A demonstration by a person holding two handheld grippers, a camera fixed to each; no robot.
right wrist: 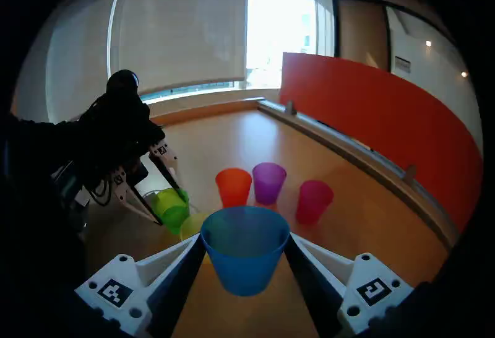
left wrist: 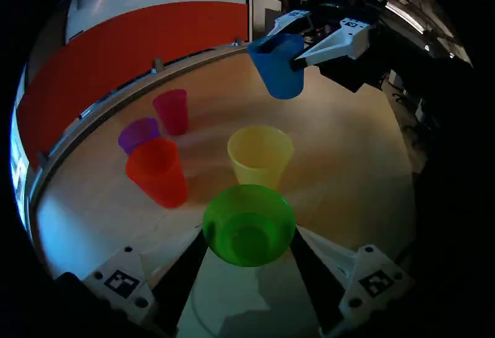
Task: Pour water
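Two fingers of our left gripper (left wrist: 249,238) press a green cup (left wrist: 249,217) from both sides in the left gripper view, with a yellow cup (left wrist: 260,152) just beyond on the table (left wrist: 356,152). From the right gripper view, we see our right gripper (right wrist: 245,242) clamped on a blue cup (right wrist: 245,264), open end up.

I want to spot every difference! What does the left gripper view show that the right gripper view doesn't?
Left gripper view: the whole yellow plastic cup, plus the blue plastic cup lifted and tilted above the wooden table. Right gripper view: a bright window, a white roller blind. Both: the long orange wall panel, green plastic cup, red plastic cup, purple plastic cup, pink plastic cup.
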